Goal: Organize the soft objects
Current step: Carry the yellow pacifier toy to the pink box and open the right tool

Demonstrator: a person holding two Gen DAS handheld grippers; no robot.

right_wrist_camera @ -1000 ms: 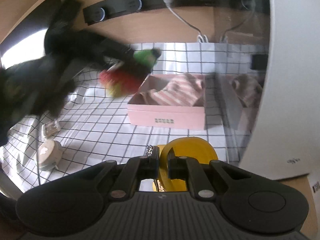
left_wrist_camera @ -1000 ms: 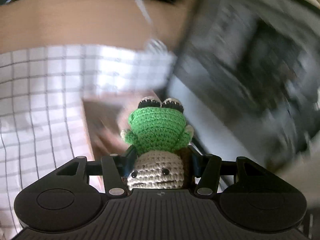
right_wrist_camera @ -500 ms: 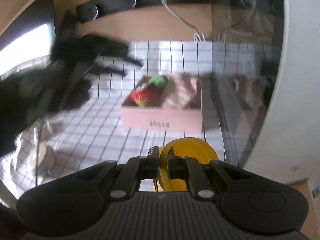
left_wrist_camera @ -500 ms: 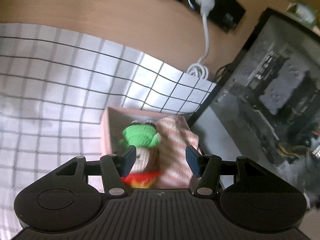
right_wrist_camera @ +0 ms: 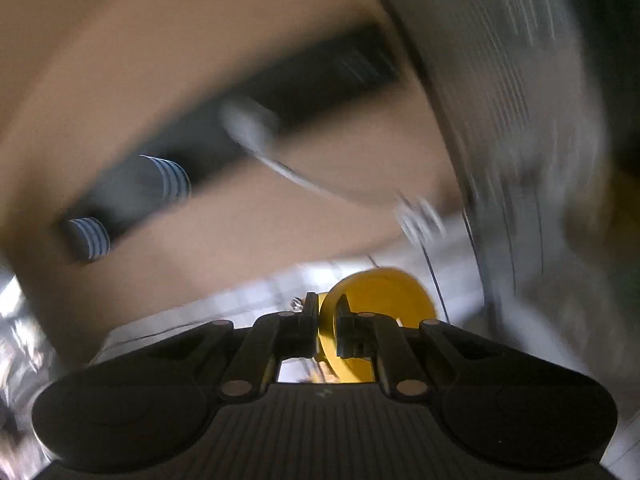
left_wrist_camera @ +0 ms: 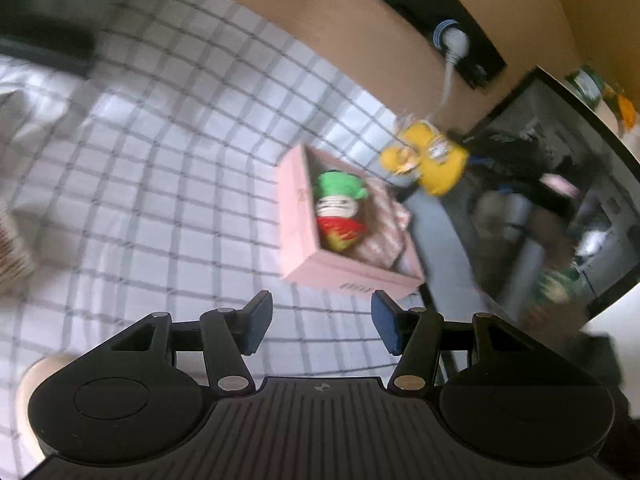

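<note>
While the left claw (left_wrist_camera: 322, 326) stands open and empty just short of the pink box (left_wrist_camera: 344, 236) holding the crocheted doll (left_wrist_camera: 340, 210), the right claw (right_wrist_camera: 328, 322), clamped on the yellow plush toy (left_wrist_camera: 426, 158), hangs beyond that box's far corner, nearer its opening.

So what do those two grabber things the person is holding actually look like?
Both look alike. The left gripper has a matte black body with a ribbed centre panel, a round disc shape on each side, small silver pivot pins, and two black fingers tipped with dark blue pads. The right gripper shows the same black ribbed body, discs and silver pins. No cables or sleeves show.
</note>
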